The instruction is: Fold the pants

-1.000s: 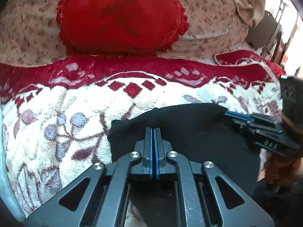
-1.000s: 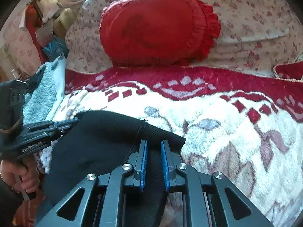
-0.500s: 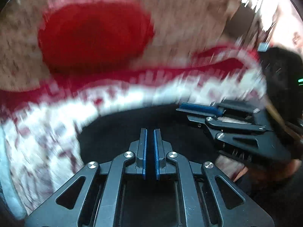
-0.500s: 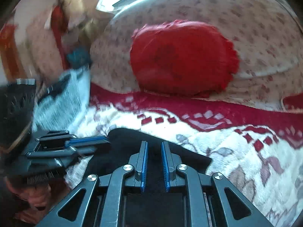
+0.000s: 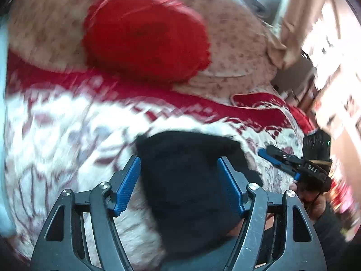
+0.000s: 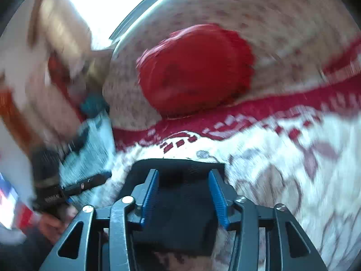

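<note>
The black pants (image 5: 189,180) lie folded in a compact bundle on the red-and-white floral blanket (image 5: 67,140). My left gripper (image 5: 179,164) is open, its blue pads either side of the bundle and just above it. My right gripper (image 6: 183,180) is open too, over the same black pants (image 6: 180,198). The right gripper also shows at the right of the left wrist view (image 5: 284,160), off the bundle. The left gripper shows at the left of the right wrist view (image 6: 90,181), beside the bundle. Both views are blurred by motion.
A red frilled cushion (image 5: 144,38) leans on a floral pillow (image 5: 237,45) at the back. The blanket (image 6: 293,169) covers the surface. A pale blue towel (image 6: 94,144) lies at the left side. Furniture and a bright window stand to the right (image 5: 327,45).
Both grippers have opened and let go of the black pants. Both have pulled apart sideways and lifted; the bundle now lies on the blanket.
</note>
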`<state>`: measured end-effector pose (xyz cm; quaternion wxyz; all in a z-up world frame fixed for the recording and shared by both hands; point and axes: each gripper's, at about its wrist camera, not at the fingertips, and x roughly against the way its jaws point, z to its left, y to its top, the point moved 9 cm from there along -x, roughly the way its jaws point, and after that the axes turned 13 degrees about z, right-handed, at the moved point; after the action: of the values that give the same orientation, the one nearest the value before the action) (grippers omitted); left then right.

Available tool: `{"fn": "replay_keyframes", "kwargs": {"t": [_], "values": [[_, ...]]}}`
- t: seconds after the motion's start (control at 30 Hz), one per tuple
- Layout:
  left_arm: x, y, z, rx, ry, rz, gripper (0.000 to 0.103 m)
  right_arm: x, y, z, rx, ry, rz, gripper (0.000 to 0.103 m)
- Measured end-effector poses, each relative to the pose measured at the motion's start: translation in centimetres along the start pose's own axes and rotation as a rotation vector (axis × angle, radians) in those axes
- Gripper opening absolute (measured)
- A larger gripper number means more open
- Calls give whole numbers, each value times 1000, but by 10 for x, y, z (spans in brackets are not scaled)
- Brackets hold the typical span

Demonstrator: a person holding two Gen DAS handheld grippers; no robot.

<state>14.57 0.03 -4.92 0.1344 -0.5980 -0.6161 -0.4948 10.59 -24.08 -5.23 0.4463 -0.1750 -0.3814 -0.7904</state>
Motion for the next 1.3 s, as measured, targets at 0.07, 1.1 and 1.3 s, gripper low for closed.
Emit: {"fn": "replay_keyframes", "kwargs": {"t": [0.07, 1.1, 1.3], "values": [[-7, -10, 23, 113, -87, 26, 69, -5, -8, -19, -116, 73, 33, 45], [-77, 51, 9, 207, -102, 122, 69, -53, 48, -54, -265, 76, 86, 40], [-15, 48, -33, -7, -14, -63, 69, 6, 51, 24, 171, -299, -96, 40]]}}
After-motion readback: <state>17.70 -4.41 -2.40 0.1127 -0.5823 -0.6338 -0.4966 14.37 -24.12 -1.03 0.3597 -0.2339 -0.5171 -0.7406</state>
